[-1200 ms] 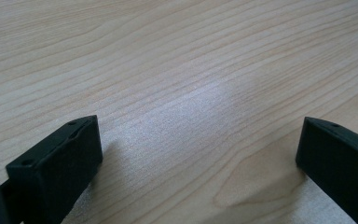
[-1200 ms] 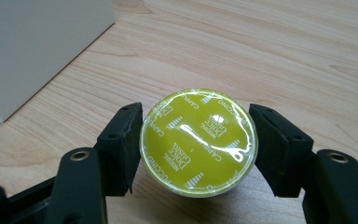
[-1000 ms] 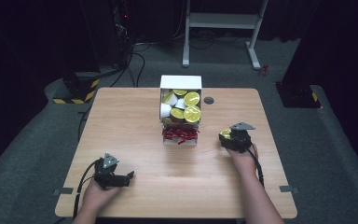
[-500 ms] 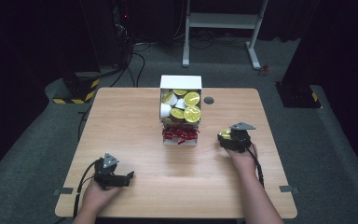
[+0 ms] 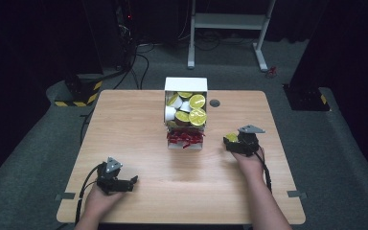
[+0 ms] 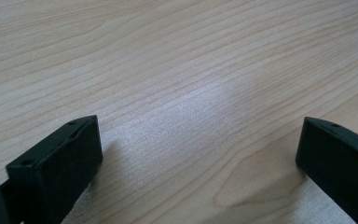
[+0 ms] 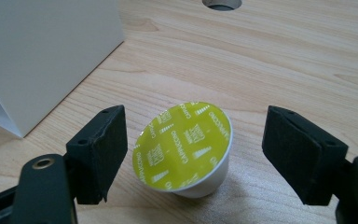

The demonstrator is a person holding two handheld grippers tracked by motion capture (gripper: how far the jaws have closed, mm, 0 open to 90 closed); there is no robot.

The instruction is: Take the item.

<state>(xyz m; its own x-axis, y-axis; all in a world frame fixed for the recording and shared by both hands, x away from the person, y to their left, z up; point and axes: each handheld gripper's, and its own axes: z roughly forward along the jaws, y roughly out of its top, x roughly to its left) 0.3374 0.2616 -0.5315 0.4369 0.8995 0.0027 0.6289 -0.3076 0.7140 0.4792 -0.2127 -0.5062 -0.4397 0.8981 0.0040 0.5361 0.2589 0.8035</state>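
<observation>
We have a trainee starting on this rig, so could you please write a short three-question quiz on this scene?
1. True or false: the right gripper has its jaws shut on the capsule.
2. What lies between the left gripper jaws? A) a capsule B) bare table C) a cable
3. Fill in: the white box holds capsules with ___ lids.

Key: 1 false, the jaws stand open either side of it; 2 B; 3 yellow-green.
</observation>
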